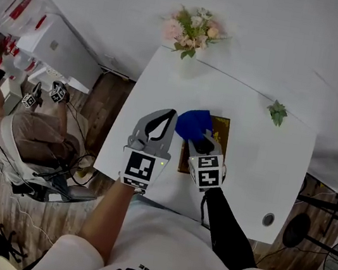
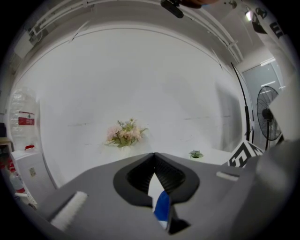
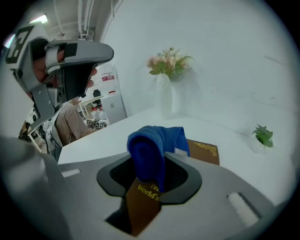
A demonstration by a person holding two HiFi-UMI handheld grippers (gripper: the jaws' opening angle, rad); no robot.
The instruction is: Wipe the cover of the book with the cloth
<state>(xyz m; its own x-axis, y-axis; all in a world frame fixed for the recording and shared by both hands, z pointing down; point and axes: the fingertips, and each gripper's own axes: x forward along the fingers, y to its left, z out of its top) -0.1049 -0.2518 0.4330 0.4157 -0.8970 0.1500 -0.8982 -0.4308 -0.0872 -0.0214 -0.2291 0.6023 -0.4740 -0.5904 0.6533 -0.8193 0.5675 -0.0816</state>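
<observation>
A brown book (image 1: 220,128) with gold print lies flat on the white table (image 1: 261,159). A blue cloth (image 1: 193,124) is bunched over the book's left part, with my right gripper (image 1: 199,142) shut on it. In the right gripper view the cloth (image 3: 154,140) hangs between the jaws, and the book (image 3: 204,152) shows behind and below it. My left gripper (image 1: 166,119) is held just left of the book, above the table, shut with nothing in it. In the left gripper view its tips (image 2: 153,155) meet, and a strip of the cloth (image 2: 162,209) shows through the gap below them.
A white vase of pink flowers (image 1: 193,31) stands at the table's far edge, and a small green plant (image 1: 277,112) sits at its right. A round grommet (image 1: 268,219) is near the front right corner. A seated person (image 1: 34,134) is off to the left, and a fan (image 1: 336,268) off to the right.
</observation>
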